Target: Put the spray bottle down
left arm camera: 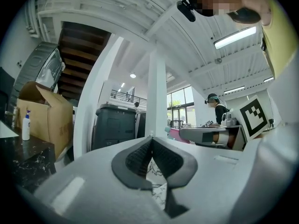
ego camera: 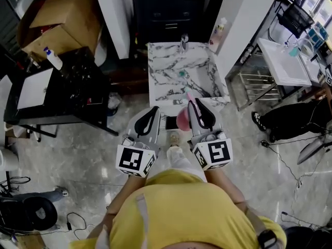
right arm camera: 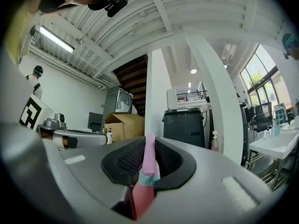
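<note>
Pinches pink spray bottle in right gripper at near edge of marble table; holds left gripper pressed together, apparently empty, just short of that edge.

The left gripper fills the bottom of the frame. Its dark ribbed fingers meet at the tips in the lower centre with nothing held between them, and a wedge of veined marble shows through the gap beneath. At the left edge a white bottle with a blue cap stands on a black worktop, beside an open cardboard box. A dark grey bin and a white pillar stand mid-frame. At centre right lies the right gripper, the pink spray bottle at its front end and its marker cube further right. Behind it stands a person in a cap.
</note>
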{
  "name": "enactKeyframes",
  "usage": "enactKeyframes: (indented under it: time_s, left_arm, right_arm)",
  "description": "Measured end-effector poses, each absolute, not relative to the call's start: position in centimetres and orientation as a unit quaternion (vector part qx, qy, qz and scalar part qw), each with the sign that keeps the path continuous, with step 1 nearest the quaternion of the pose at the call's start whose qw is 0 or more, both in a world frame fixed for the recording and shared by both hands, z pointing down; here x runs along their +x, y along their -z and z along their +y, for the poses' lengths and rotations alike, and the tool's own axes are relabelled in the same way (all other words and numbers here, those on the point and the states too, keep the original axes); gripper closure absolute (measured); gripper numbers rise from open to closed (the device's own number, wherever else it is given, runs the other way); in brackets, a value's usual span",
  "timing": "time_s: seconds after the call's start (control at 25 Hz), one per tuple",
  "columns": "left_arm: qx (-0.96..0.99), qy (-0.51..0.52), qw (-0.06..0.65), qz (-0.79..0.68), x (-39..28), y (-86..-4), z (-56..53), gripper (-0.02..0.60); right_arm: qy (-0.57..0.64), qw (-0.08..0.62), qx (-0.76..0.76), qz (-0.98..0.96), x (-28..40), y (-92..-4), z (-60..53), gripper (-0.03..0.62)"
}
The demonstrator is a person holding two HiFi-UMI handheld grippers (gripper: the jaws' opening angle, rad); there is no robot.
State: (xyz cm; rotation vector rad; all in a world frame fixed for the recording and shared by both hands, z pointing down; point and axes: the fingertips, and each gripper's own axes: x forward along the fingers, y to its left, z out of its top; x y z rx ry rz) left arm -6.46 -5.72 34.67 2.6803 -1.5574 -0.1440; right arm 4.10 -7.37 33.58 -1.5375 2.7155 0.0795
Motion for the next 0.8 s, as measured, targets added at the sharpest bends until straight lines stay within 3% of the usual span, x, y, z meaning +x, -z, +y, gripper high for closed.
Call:
enactKeyframes:
  time_s: [0.8]
  left_arm:
    - [0.841,0.031,0.047,-0.538,-4.9,-36.1,-29.0,0.580]
  right_arm:
    - [-0.013,-0.018,-0.447,0.894,5.0,-35.6,-31.8,0.533]
